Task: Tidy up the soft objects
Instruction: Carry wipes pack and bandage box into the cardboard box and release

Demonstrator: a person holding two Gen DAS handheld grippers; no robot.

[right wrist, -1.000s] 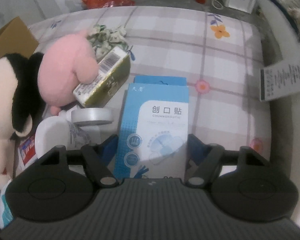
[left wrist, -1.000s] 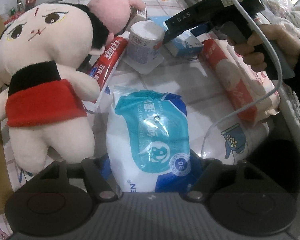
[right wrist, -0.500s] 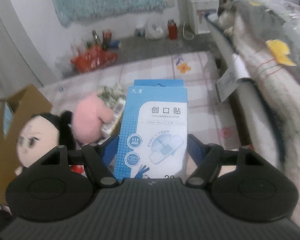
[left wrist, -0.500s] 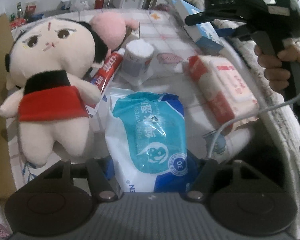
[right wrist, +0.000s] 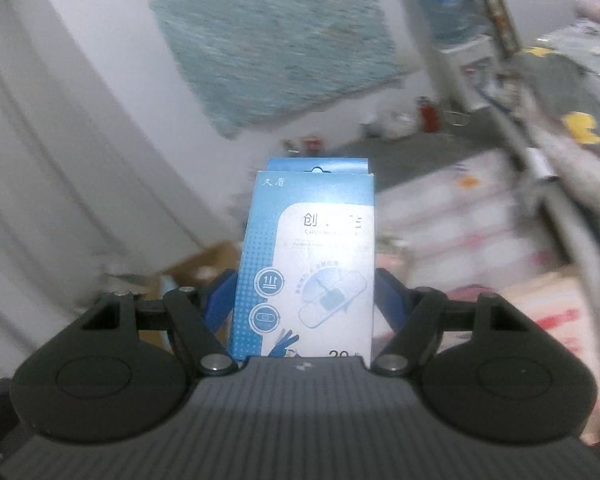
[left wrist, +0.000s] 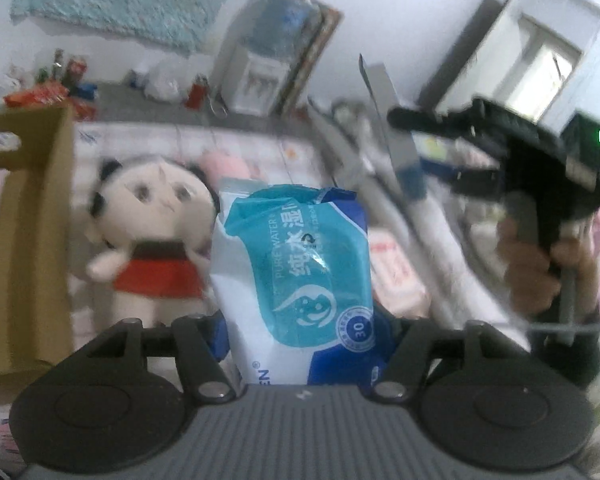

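A white-walled room with a teal cloth hung on the wall (right wrist: 276,40) and a water dispenser (left wrist: 260,76) lies beyond the checked tabletop (left wrist: 148,144). Since 1.0 s ago both tools have risen off it, so both picks look done and carrying comes next. The left tool (left wrist: 300,344) is clamped on a soft, crinkled wet-wipe pack (left wrist: 300,280), held aloft above the plush doll (left wrist: 152,232). The right tool (right wrist: 304,316) grips a bandage box (right wrist: 308,264), likewise in the air.
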